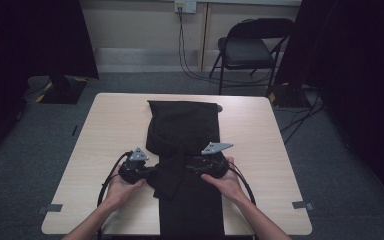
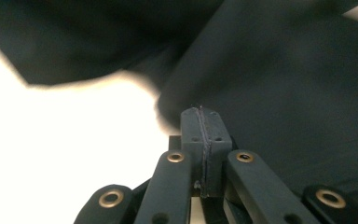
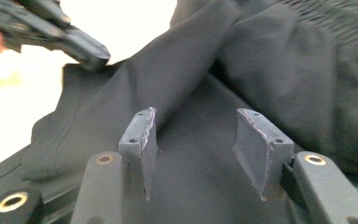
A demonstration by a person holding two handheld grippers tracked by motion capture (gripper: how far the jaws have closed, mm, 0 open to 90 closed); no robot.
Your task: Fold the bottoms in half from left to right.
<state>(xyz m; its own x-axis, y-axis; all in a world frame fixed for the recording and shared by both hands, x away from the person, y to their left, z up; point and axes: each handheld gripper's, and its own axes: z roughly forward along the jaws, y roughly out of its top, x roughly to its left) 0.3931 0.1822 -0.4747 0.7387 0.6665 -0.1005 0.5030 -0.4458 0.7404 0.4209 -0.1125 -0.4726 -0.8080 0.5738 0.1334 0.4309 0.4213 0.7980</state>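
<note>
A black garment point(image 1: 182, 125) lies lengthwise down the middle of the pale wooden table point(image 1: 115, 125), and a loose flap is folded over near its middle. My left gripper point(image 1: 152, 172) is at the flap's left edge. In the left gripper view its jaws point(image 2: 200, 112) are pressed together with their tips against the dark cloth point(image 2: 284, 93), and I see no fabric between the pads. My right gripper point(image 1: 187, 167) points left over the garment. Its pads point(image 3: 142, 135) stand apart above a cloth ridge point(image 3: 186, 74). The left gripper point(image 3: 95, 58) shows at that view's upper left.
A black folding chair point(image 1: 247, 50) stands beyond the table's far right corner, with cables point(image 1: 190, 65) running across the grey floor. Dark curtains point(image 1: 30, 40) hang on both sides. Bare tabletop lies left and right of the garment.
</note>
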